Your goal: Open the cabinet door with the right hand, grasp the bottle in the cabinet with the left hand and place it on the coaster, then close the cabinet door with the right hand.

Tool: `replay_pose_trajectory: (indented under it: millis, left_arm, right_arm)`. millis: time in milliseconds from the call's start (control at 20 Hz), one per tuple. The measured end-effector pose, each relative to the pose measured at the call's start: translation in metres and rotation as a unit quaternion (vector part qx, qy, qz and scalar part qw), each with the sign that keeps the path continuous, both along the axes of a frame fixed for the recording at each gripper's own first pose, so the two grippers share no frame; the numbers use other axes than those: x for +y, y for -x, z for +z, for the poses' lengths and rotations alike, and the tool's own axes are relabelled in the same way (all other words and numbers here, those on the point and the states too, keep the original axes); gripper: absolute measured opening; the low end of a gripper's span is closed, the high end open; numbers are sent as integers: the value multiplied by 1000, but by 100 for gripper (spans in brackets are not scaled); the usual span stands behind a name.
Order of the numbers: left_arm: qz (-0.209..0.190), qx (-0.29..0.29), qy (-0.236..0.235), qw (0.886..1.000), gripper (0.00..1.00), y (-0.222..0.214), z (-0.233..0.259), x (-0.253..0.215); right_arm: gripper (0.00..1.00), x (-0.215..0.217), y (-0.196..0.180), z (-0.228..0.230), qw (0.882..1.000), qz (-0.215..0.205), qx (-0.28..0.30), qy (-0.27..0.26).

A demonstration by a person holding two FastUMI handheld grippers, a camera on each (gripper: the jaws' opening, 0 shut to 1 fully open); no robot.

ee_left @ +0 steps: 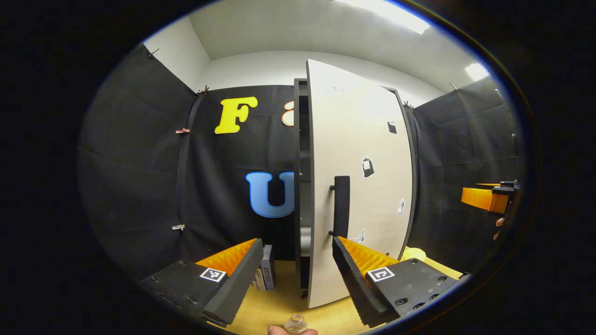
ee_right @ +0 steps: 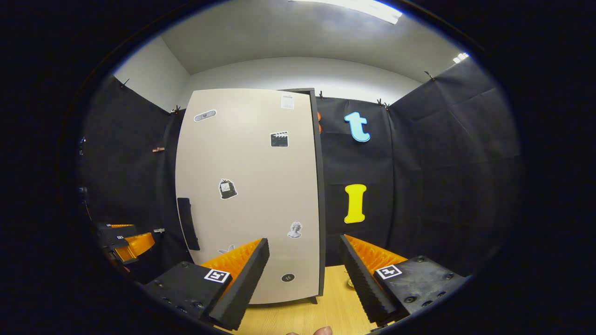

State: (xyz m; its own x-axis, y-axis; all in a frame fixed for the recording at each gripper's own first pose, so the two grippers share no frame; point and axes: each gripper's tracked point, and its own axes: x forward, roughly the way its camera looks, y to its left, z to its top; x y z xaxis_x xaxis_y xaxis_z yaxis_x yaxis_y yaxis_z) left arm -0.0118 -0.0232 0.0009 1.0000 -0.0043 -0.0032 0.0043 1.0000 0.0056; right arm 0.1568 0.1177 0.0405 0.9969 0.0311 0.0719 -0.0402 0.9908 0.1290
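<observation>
The cabinet door (ee_left: 358, 186) stood nearly closed; the bottle (ee_left: 295, 323) sat at the bench's (ee_left: 279, 307) near edge. Both the left gripper (ee_left: 293, 279) and right gripper (ee_right: 302, 279) hung back, fingers spread, holding nothing — the job looked about finished.

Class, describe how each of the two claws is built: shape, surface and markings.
The left claw has two long wedge-shaped fingers with ridged, sawtooth inner faces; each base block carries a square black-and-white marker tag and sunken screws. The right claw is built the same way.

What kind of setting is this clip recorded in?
Likely a staged recording booth, not a real home: black cloth walls clipped up around a wooden table, with one freestanding cabinet, its stickered door standing on it.
</observation>
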Motion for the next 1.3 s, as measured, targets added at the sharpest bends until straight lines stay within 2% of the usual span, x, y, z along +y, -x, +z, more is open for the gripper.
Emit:
replay_pose_trajectory:
  millis: [250, 300, 350, 600, 650, 750, 950, 1300]
  left_arm:
    - [-2, 0, 6, 1000, 95, -2, -1, -3]
    - [-3, 0, 5, 1000, 97, -3, -2, -3]
    - [-3, 0, 3, 1000, 95, -3, -1, -4]
    - [-6, -6, -2, 1000, 94, 1, -1, -4]
    - [-6, -6, -3, 1000, 97, 1, -2, -3]
    - [-4, -10, -2, 1000, 95, 2, -2, -1]
    - [0, -7, 13, 1000, 95, 0, -5, 3]
    - [6, -16, 13, 1000, 95, 6, -2, 4]
  right_arm:
    - [97, -4, 3, -1, 1000, -5, -1, 9]
    - [97, -4, 3, 0, 1000, -6, -3, 11]
    - [97, -3, 5, 0, 1000, -6, -5, 13]
    - [97, 0, 5, -2, 1000, -2, -5, 11]
    - [97, -1, 4, -1, 1000, -4, -6, 13]
    - [97, -4, 1, 0, 1000, -11, -9, 18]
    - [98, 5, 1, 3, 1000, -2, -16, 14]
    - [97, 10, 7, 4, 999, 3, -24, 28]
